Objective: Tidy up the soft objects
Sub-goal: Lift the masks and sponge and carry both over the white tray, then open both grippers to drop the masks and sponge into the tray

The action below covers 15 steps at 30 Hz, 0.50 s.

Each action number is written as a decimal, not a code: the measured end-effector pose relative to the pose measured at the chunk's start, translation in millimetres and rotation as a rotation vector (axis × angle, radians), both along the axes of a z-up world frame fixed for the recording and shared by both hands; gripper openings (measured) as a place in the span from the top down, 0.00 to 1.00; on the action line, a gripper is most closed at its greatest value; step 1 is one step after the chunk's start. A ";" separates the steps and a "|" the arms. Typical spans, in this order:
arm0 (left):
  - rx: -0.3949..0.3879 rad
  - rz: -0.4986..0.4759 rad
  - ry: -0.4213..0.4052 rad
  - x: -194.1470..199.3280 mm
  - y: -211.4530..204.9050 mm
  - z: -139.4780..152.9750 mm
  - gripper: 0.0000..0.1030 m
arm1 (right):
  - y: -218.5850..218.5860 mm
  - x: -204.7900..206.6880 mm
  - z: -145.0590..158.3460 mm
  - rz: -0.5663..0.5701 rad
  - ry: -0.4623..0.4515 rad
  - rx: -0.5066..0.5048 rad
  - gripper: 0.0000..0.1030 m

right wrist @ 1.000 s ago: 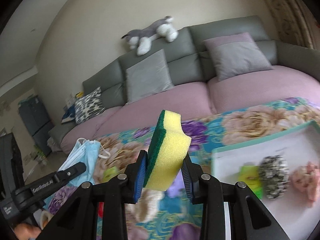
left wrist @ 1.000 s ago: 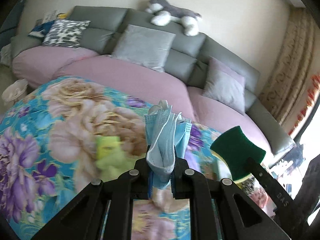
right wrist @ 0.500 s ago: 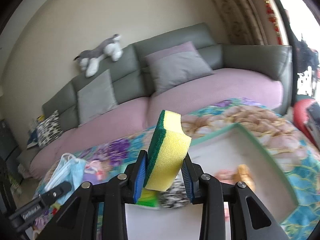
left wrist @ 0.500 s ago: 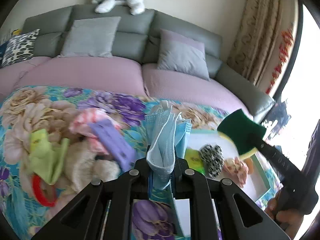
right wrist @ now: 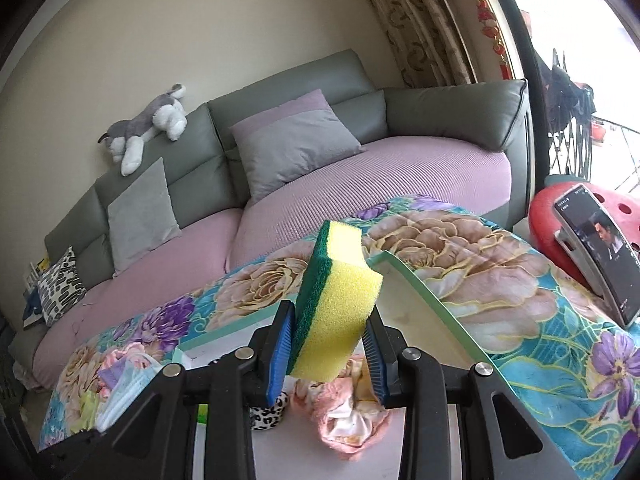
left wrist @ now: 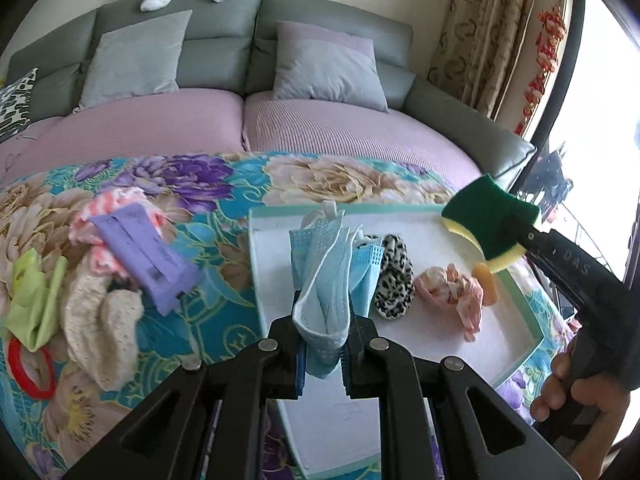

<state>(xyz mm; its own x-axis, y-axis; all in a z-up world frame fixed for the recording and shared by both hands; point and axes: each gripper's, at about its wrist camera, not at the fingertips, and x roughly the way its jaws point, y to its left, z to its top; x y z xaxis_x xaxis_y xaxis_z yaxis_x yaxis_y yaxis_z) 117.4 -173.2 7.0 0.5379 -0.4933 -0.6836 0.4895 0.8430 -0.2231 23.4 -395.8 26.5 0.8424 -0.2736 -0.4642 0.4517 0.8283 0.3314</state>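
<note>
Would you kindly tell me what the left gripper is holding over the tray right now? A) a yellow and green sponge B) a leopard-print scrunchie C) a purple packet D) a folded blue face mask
D: the left gripper is shut on a folded blue face mask, while the sponge sits in the right gripper.

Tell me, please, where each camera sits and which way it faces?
Left wrist: on the left gripper, shut on a pale blue face mask, facing the green-rimmed white tray; the right hand shows.
Right wrist: on the right gripper, clamping a yellow-green sponge, facing the tray's corner.
Shared: tray, sponge, grey sofa.
</note>
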 end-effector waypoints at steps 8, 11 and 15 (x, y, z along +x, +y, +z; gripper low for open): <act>0.045 -0.011 0.036 -1.1 -9.3 -16.2 0.86 | 2.3 9.1 -8.8 0.013 0.027 0.002 0.65; 0.058 -0.011 0.049 -0.6 -11.6 -22.6 0.86 | 3.8 12.7 -12.2 0.015 0.044 -0.007 0.65; 0.073 -0.013 0.062 0.4 -14.2 -29.9 0.86 | 4.2 18.1 -19.1 0.021 0.067 0.002 0.65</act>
<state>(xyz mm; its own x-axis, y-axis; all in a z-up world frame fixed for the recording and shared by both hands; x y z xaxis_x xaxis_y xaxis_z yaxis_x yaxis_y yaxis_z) 117.8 -187.4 -22.8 0.4871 -0.4472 -0.7502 0.4874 0.8519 -0.1915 41.6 -391.6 7.4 0.8150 -0.2556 -0.5200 0.4555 0.8373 0.3024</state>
